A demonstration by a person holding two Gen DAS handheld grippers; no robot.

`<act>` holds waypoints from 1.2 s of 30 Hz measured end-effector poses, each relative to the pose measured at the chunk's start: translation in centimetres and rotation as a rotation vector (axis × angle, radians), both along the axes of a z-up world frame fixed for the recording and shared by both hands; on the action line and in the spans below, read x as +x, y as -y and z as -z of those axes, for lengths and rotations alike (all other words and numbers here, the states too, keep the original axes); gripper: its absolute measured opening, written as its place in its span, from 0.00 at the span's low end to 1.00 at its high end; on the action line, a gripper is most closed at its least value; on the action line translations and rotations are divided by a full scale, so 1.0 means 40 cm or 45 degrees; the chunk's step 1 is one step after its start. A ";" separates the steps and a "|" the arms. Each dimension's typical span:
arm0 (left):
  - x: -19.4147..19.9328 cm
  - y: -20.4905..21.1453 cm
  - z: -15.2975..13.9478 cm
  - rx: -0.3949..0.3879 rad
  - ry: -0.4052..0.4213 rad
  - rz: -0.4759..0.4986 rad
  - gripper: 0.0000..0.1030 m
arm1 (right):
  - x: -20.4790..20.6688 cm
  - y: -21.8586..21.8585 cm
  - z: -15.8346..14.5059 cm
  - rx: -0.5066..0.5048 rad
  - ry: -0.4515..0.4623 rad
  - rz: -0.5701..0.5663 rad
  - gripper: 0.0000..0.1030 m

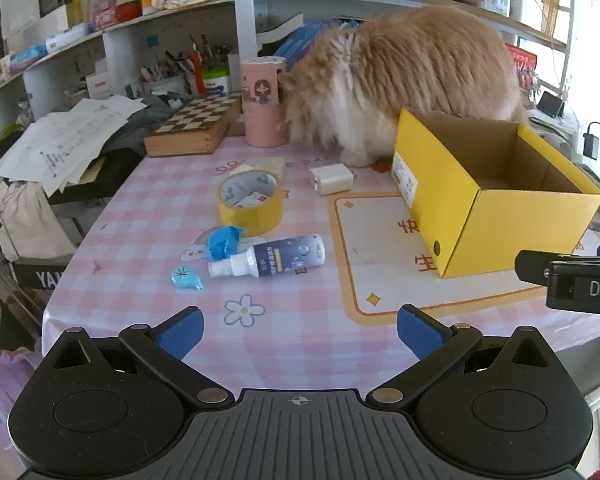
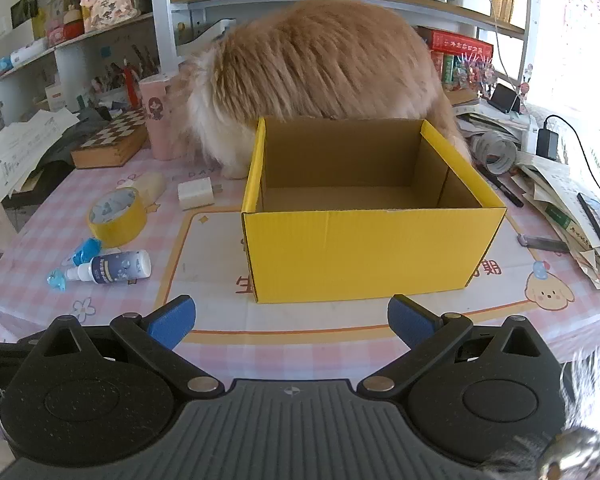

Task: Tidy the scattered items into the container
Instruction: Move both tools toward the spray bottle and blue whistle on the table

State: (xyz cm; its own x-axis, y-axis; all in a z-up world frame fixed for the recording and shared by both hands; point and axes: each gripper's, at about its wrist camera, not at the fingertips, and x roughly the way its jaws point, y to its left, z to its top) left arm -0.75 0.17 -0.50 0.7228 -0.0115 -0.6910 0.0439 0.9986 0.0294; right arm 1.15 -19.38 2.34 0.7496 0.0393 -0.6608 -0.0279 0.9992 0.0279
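Observation:
An open yellow cardboard box (image 1: 496, 220) (image 2: 364, 248) stands on the pink checked tablecloth, and its inside looks bare. To its left lie a yellow tape roll (image 1: 250, 202) (image 2: 118, 216), a white block (image 1: 332, 178) (image 2: 196, 194), a spray bottle (image 1: 272, 260) (image 2: 112, 268), a crumpled blue wrapper (image 1: 224, 242) (image 2: 85, 251) and a small blue charm (image 1: 186, 278) (image 2: 56, 280). My left gripper (image 1: 300, 330) is open and empty, low in front of the bottle. My right gripper (image 2: 292, 320) is open and empty, just before the box's near wall.
A fluffy orange and white cat (image 1: 400, 80) (image 2: 312, 80) stands right behind the box. A pink cylinder (image 1: 262, 104), a chessboard box (image 1: 192, 126) and loose papers (image 1: 64, 140) sit at the back left. Pens, books and cables (image 2: 560, 200) crowd the right side.

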 end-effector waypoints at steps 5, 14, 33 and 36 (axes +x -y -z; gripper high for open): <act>0.001 0.003 0.000 0.004 -0.007 -0.012 1.00 | 0.002 0.001 0.001 -0.002 -0.003 -0.021 1.00; -0.004 0.007 -0.003 0.002 -0.012 -0.037 1.00 | 0.006 0.015 0.002 0.010 -0.009 -0.035 1.00; -0.024 0.047 -0.007 -0.030 0.016 -0.076 1.00 | 0.024 0.053 0.011 0.043 0.001 -0.109 1.00; -0.034 0.045 -0.003 -0.039 0.008 -0.103 1.00 | 0.024 0.051 0.019 0.047 -0.016 -0.137 1.00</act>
